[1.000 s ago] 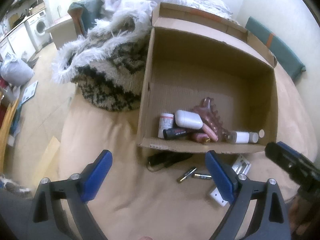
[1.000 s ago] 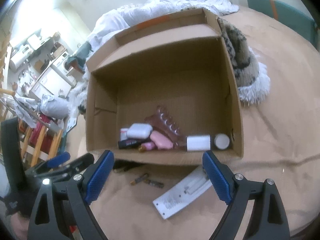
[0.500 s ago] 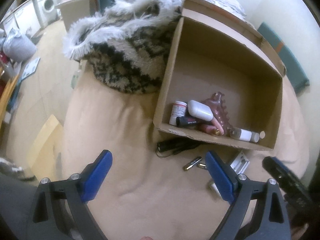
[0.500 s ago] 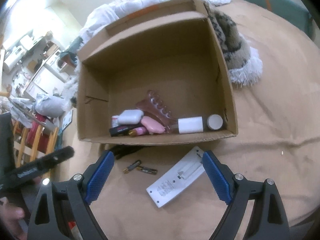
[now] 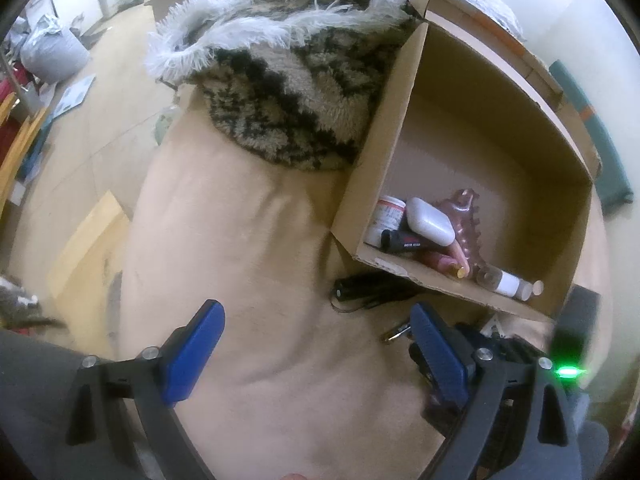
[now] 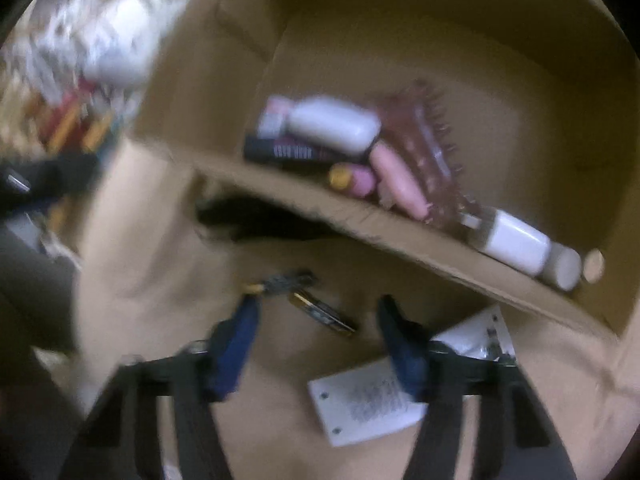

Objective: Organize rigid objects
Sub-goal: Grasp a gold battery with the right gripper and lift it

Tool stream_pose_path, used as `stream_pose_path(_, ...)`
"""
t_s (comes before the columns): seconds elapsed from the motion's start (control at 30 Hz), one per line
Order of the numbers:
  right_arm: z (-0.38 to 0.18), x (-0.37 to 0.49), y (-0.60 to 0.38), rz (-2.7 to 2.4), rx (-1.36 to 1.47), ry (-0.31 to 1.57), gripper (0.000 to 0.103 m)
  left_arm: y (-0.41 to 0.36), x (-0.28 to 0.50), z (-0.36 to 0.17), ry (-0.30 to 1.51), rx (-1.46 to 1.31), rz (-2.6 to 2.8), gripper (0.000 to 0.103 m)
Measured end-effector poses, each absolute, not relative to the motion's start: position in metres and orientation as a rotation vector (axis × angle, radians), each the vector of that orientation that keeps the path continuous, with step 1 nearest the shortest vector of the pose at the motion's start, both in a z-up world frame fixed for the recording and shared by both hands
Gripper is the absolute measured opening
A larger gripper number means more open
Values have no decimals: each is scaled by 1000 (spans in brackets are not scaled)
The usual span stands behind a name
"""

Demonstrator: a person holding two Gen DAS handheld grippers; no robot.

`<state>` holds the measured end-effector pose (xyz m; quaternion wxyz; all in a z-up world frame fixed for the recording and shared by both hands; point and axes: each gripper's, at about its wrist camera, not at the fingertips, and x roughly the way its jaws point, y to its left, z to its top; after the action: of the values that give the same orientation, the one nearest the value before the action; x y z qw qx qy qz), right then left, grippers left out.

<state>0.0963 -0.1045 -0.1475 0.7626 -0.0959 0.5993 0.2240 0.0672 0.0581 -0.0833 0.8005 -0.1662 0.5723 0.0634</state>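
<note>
Right tongs (image 6: 316,312), just closing to approx. half open, hold nothing; battery (image 6: 322,312) lies between tips, long axis slanting across the gap. Left tongs (image 5: 316,344) wide open, empty, farther away.

From where I sit, almost nothing reads. The black tube (image 5: 406,241) in the cardboard box (image 5: 404,100) carries a short line of pale lettering along its side, but I can't make out the letters in either wrist view. The white card (image 6: 366,402) lying on the beige cover shows a block of small grey print, smeared by motion blur and illegible. The little white jar (image 5: 384,218) has a reddish label band whose words are too small for me to read.
</note>
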Motion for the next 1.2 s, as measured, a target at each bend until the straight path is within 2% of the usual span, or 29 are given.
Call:
stream_pose_path(0.17, -165, 94, -92, 513, -303, 1304, 51, 59, 69, -87, 1244, -366, 136, 93)
stream_pose_path(0.23, -165, 92, -90, 527, -313, 1294, 36, 57, 70, -87, 1245, -363, 130, 93)
stream_pose_path(0.3, -164, 90, -89, 536, -323, 1286, 12, 55, 70, -87, 1244, -353, 125, 93)
stream_pose_path(0.57, -150, 83, -96, 553, -258, 1269, 11, 53, 70, -91, 1250, -321, 130, 93)
stream_pose_path(0.97, -68, 80, -157, 515, 61, 1171, 11, 25, 69, -98, 1260, -242, 37, 92)
stream_pose_path(1.2, -61, 79, -193, 460, 188, 1126, 11, -3, 66, -117, 1297, -143, -22, 75)
